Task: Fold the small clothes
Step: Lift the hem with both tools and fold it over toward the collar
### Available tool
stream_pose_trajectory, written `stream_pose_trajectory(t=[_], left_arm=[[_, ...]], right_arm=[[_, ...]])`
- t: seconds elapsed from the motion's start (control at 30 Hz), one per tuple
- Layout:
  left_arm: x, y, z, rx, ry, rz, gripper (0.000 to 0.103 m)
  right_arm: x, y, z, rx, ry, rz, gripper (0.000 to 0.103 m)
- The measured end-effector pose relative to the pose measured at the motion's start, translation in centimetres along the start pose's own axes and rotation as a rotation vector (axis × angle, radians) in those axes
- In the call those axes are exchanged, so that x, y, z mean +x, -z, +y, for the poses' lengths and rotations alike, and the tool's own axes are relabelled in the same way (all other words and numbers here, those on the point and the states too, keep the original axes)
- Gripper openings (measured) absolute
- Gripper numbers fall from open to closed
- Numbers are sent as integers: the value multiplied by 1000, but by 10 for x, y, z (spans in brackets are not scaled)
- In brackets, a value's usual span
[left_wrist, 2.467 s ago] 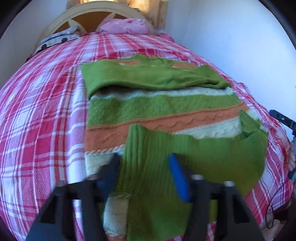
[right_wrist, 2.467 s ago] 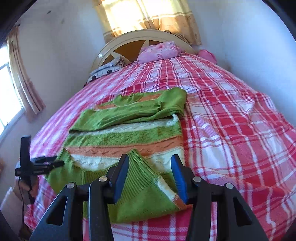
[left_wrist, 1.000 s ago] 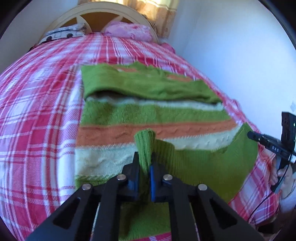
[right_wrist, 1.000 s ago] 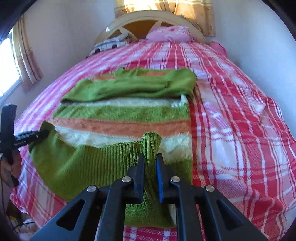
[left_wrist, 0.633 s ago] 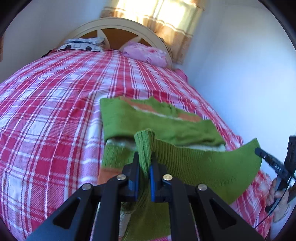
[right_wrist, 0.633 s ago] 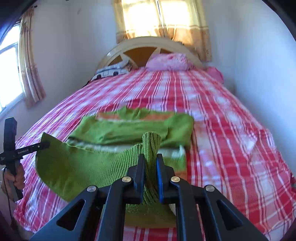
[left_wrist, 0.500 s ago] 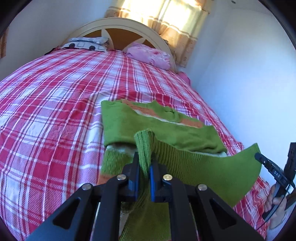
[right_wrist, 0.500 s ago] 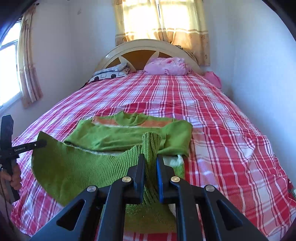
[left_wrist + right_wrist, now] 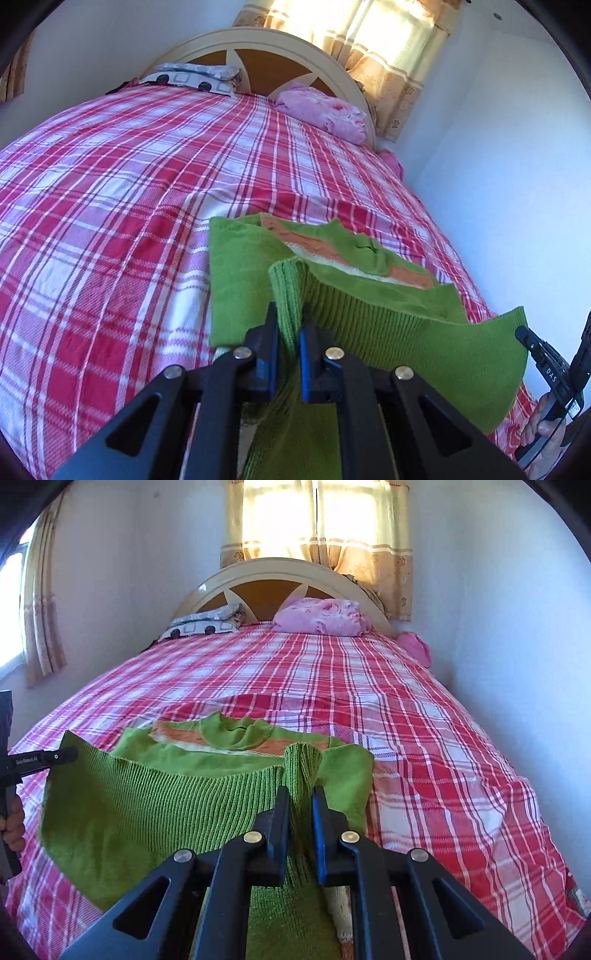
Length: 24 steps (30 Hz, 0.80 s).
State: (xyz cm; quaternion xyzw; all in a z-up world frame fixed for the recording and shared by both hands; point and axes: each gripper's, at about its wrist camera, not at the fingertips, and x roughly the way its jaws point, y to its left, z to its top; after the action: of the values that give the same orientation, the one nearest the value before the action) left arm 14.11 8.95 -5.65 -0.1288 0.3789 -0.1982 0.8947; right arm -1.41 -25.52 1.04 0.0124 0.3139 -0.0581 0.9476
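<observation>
A small green knit sweater with orange and cream stripes [image 9: 236,266] [image 9: 236,734] lies on the red plaid bed, sleeves folded across its chest. My left gripper [image 9: 288,317] is shut on the left corner of its ribbed green hem [image 9: 406,343]. My right gripper [image 9: 300,794] is shut on the right corner of the hem [image 9: 166,801]. Both hold the hem stretched and lifted above the sweater's body, near the collar [image 9: 236,731]. The striped body beneath is mostly hidden by the raised hem.
The red plaid bedspread [image 9: 110,206] [image 9: 424,738] covers the bed. A pink pillow [image 9: 321,616] and a patterned pillow [image 9: 207,622] lie by the headboard [image 9: 266,579]. A white wall [image 9: 517,184] runs along the right side. Curtains [image 9: 317,520] hang behind.
Both grippers closed on the hem corners, then lifted the hem and carried it forward over the sweater toward the collar. The striped body is now covered from view.
</observation>
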Motion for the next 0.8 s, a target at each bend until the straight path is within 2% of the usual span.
stream_pose_trajectory(t=[0.37, 0.53, 0.67, 0.8], left_arm=[[41, -58, 2, -34, -33, -25, 9], [64, -80, -1, -28, -45, -47, 9], [96, -91, 1, -25, -85, -59, 9], [133, -88, 5, -5, -144, -24, 9]], right_arm=[[58, -49, 2, -48, 31, -27, 11], [107, -73, -4, -41, 67, -34, 11], [149, -77, -6, -18, 97, -25, 11], [191, -66, -12, 6, 139, 26, 11]])
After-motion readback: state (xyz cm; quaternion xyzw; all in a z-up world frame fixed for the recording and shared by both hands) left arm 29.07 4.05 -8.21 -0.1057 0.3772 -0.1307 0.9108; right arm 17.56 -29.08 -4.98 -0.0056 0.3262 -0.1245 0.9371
